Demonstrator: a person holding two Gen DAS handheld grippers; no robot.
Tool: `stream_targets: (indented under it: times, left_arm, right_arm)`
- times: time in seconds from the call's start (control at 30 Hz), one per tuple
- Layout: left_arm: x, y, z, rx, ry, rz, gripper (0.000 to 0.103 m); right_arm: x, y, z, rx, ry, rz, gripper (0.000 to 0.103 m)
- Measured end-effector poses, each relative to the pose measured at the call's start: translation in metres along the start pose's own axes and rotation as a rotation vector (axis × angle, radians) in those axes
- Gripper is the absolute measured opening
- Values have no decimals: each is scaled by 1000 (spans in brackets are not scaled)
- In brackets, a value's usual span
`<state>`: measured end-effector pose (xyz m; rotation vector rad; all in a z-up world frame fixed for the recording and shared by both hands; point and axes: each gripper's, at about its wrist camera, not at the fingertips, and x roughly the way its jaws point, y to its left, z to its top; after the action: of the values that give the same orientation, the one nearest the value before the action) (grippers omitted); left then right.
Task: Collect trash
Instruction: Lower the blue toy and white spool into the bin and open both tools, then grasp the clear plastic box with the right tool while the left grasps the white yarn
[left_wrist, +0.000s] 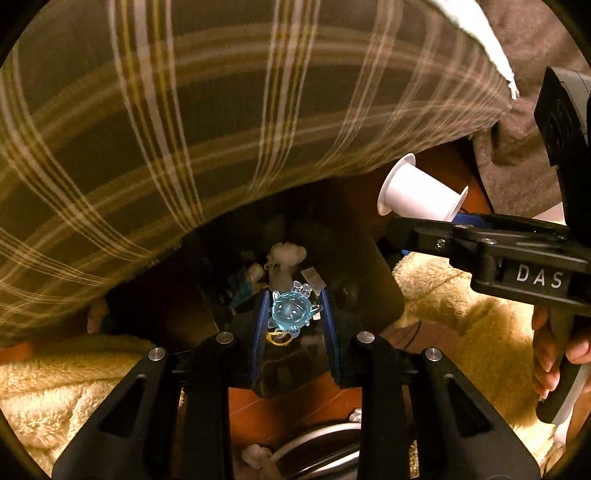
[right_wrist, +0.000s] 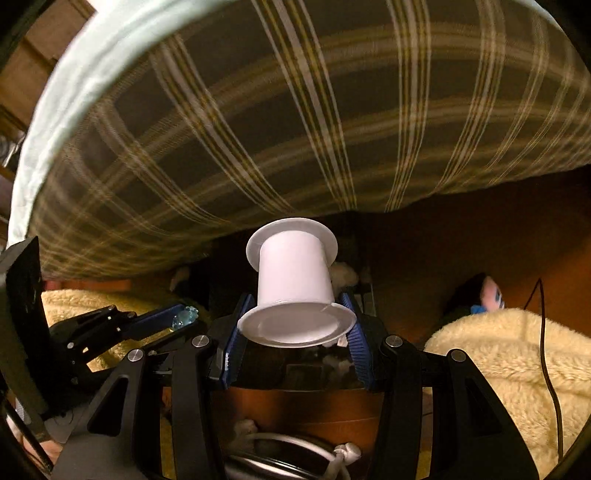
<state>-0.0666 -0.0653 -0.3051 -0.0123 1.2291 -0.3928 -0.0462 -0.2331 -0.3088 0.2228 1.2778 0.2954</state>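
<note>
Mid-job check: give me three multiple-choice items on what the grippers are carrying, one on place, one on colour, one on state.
1. Where is the white plastic cup?
A. on the cream fleece blanket
B. between the right gripper's fingers
C. on the plaid bedding

2. What colour is the small charm in the left gripper?
A. red
B. green
C. translucent blue

3. What state is the right gripper in?
A. wide open, nothing in it
B. shut on the cup
C. lying on the floor

Answers: 1 B, its blue pads press the cup's flanged end; 2 C, the charm shows clear blue between the left pads; 3 B, the cup sits pinched between both pads, held in the air.
</note>
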Motion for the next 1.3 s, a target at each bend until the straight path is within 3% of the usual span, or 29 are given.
stream_targets:
  times: [0.23, 0.4, 0.6, 0.7, 0.9, 1.03, 1.3]
  left_arm:
    - [8, 8, 0, -20, 25, 14, 28]
    - [-7, 10, -1, -40, -2, 35, 55]
    - [-56, 6, 14, -28, -119, 48, 81]
    - [-79, 3, 23, -19, -168, 52, 88]
    - [-136, 0, 51, -1, -290, 79, 95]
    - [-155, 7, 80, 1, -346, 115, 95]
    - [-173, 43, 144, -37, -398, 163, 95]
  right_arm:
    - [3, 1, 3, 24, -7, 14, 53]
    - [-14, 3, 8, 8, -75, -26, 69]
    - [-50, 7, 15, -27, -184, -91, 86]
    - [-70, 10, 21, -38, -236, -100, 91]
    - [-135, 23, 52, -99, -407, -122, 94]
    - [-164, 27, 82, -124, -476, -126, 96]
    - [-181, 40, 165, -163, -513, -103, 96]
